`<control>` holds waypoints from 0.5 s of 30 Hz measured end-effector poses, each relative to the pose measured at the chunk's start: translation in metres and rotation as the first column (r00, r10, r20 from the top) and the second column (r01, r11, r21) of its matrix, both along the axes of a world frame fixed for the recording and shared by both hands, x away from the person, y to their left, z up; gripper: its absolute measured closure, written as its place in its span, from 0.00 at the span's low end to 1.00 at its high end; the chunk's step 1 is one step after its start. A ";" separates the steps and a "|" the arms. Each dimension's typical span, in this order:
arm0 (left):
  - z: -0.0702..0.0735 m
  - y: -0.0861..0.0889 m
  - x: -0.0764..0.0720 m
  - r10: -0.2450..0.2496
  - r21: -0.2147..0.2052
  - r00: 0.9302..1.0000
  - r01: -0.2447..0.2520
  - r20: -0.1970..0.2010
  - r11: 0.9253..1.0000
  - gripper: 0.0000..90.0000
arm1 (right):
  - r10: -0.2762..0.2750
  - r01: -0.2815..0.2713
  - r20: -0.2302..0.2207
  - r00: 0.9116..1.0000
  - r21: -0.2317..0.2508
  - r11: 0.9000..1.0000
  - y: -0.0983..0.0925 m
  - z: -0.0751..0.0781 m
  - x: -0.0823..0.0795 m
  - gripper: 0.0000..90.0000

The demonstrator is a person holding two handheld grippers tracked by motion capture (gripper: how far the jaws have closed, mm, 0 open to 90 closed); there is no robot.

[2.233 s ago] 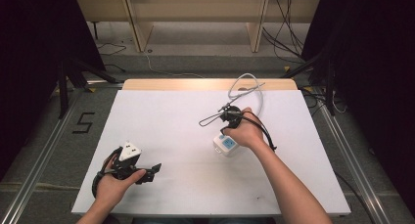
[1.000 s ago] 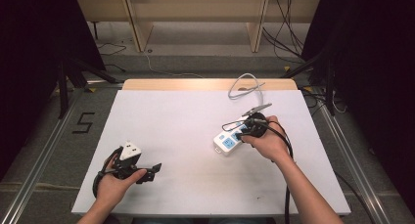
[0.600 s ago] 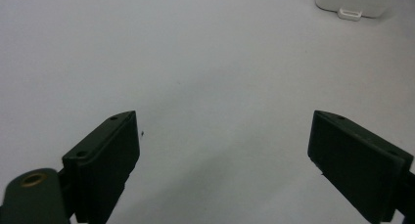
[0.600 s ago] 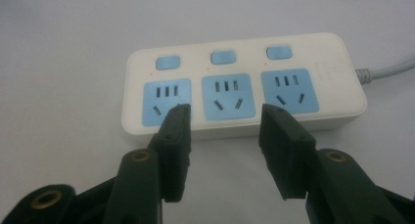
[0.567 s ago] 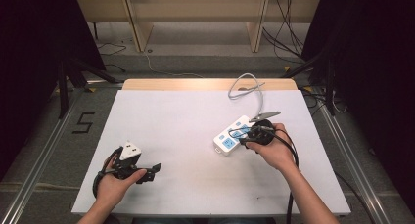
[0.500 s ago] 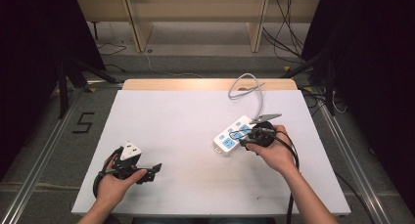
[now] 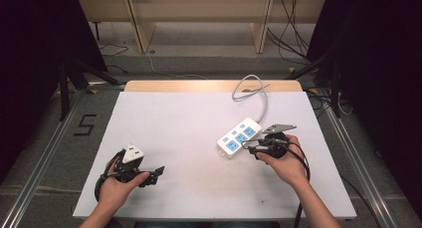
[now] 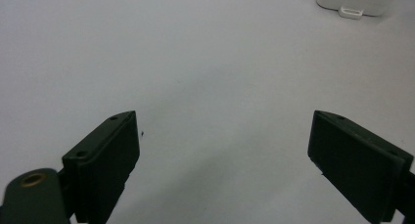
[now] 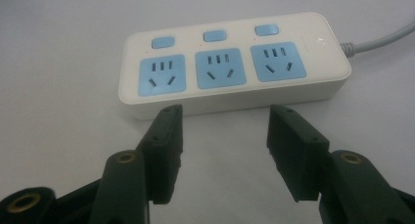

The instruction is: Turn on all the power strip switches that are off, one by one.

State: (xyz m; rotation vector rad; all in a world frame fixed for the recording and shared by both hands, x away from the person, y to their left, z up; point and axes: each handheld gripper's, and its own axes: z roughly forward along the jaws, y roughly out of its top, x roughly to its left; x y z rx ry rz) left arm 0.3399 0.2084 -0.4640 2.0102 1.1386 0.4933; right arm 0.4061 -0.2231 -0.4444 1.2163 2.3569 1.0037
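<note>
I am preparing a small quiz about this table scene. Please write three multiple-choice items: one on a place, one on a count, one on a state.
1. Where does the power strip lie?
A. beside the right gripper
B. beside the left gripper
C. on the floor

2. How many blue sockets has it?
A. two
B. three
C. five

3. How do the right gripper's jaws stand?
A. shut on the cable
B. shut on the strip
C. open, holding nothing

Key: 1 A, the high view shows it there. 2 B, three counted in the right gripper view. 3 C, the jaws have just been opening, nothing between them.
</note>
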 end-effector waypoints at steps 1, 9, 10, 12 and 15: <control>0.000 0.000 0.000 0.000 0.000 1.000 0.000 0.000 1.000 0.13 | -0.002 0.002 0.004 1.000 0.006 1.000 0.000 0.000 -0.002 0.54; 0.000 0.001 0.000 0.004 0.004 1.000 -0.004 0.000 1.000 0.13 | 0.002 -0.004 0.050 0.999 0.044 0.999 -0.009 -0.003 -0.015 0.53; 0.000 0.001 0.001 0.005 0.003 1.000 -0.005 -0.001 1.000 0.13 | -0.001 -0.002 0.055 0.999 0.049 0.999 -0.010 -0.004 -0.017 0.52; 0.000 0.002 0.001 0.004 0.007 1.000 -0.004 -0.001 1.000 0.13 | -0.001 -0.002 0.062 0.998 0.055 0.998 -0.013 -0.005 -0.021 0.52; 0.000 0.002 0.001 0.006 0.007 1.000 -0.006 -0.002 1.000 0.13 | -0.015 0.009 0.086 0.996 0.074 0.997 -0.017 -0.009 -0.028 0.52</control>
